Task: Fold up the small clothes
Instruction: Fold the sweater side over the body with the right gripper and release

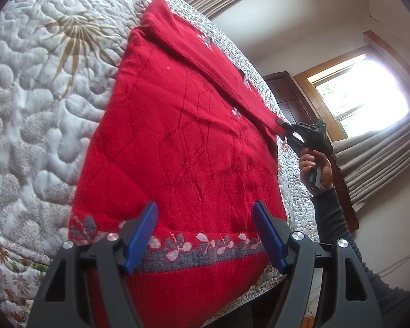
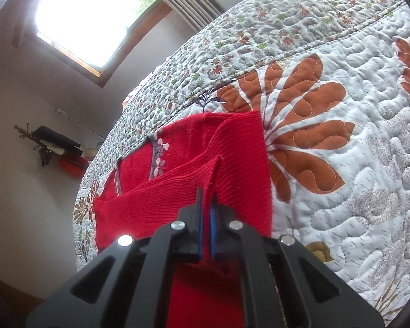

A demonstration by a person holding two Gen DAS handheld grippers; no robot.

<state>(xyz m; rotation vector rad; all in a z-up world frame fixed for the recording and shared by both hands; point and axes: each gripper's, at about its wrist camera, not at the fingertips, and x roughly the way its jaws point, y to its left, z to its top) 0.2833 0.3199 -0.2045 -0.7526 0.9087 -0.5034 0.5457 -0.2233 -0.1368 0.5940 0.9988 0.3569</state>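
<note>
Nearest in the left wrist view, the left gripper (image 1: 205,235) hangs over the hem of a red knitted sweater (image 1: 177,136), its blue-padded fingers (image 1: 140,239) spread wide apart with nothing between them. Under the fingers runs the sweater's hem band (image 1: 194,251), grey with pale pink and grey flowers, and below that band the ribbed red edge hangs over the side of the bed.

The sweater lies spread on a quilted bedspread (image 1: 41,104) printed with leaves and small flowers. Its body is flat, patterned with a faint knitted lattice. Farther up the sweater from the hem, one sleeve (image 1: 221,73) crosses the chest on a slant, pulled taut from the shoulder toward the sweater's edge near the window side.

At the far end of that sleeve, the right gripper (image 1: 283,128) is clenched on the cuff; a hand (image 1: 315,168) in a dark sleeve holds its handle just off the sweater's edge. The right wrist view shows the same grip close up: the right gripper's fingers are nearly together, pinching a raised fold of ribbed red knit (image 2: 210,169), with more red fabric below them. Beyond the sweater in that view, the bedspread carries a large rust-coloured leaf motif (image 2: 300,125).

Farthest from the sweater are a bright window (image 1: 363,93) with a wooden frame and grey curtains (image 1: 382,147).
</note>
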